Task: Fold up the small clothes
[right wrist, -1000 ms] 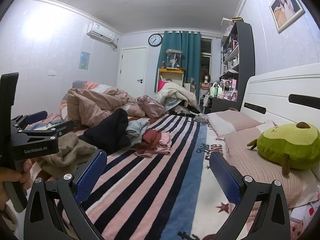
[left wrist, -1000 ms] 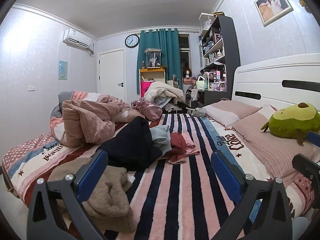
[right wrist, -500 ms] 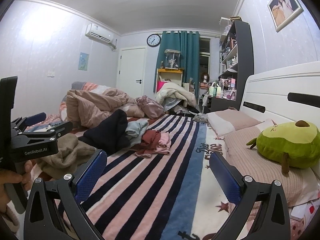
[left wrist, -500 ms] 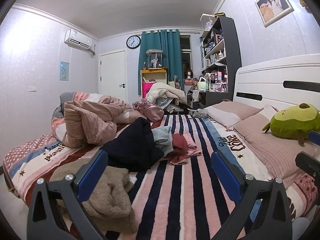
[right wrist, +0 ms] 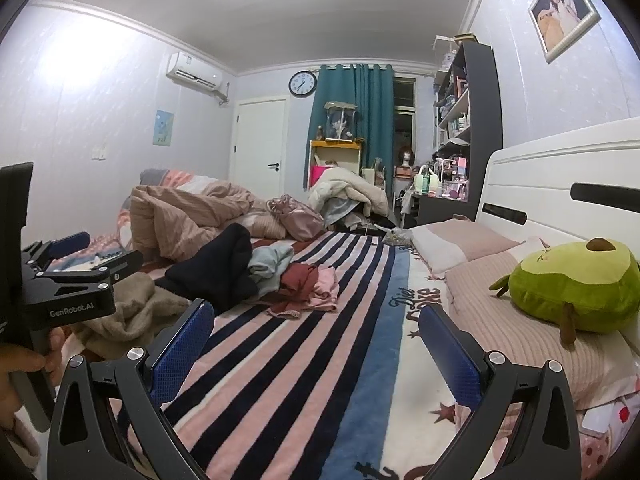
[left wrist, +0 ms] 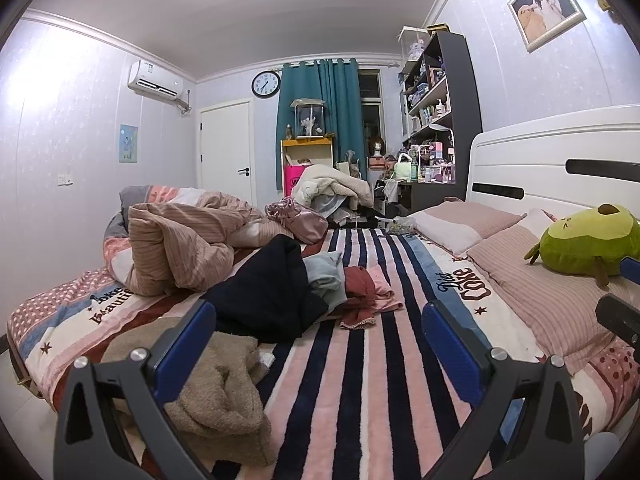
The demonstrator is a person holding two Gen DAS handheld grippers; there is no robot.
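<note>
A pile of small clothes lies mid-bed: a black garment [left wrist: 268, 300], a light blue one [left wrist: 326, 276], a dark red one [left wrist: 360, 284] and a pink one [left wrist: 382, 280]. A tan fleece garment [left wrist: 216, 392] lies nearest, under my left gripper's left finger. My left gripper [left wrist: 320, 340] is open and empty, held above the striped blanket [left wrist: 360, 380] short of the pile. My right gripper [right wrist: 316, 344] is open and empty, further right. The pile shows in the right wrist view [right wrist: 280, 276], and the left gripper's body [right wrist: 68, 284] at the left edge.
A crumpled tan duvet [left wrist: 180, 248] lies at the back left. Pink pillows [left wrist: 540, 280] and a green avocado plush [left wrist: 584, 240] lie along the white headboard [left wrist: 560, 168] on the right. A shelf [left wrist: 440, 120] and cluttered furniture stand beyond the bed's far end.
Both grippers have drifted slightly; the view shifts a little to the right and the pile sits marginally closer. Both stay open and empty.
</note>
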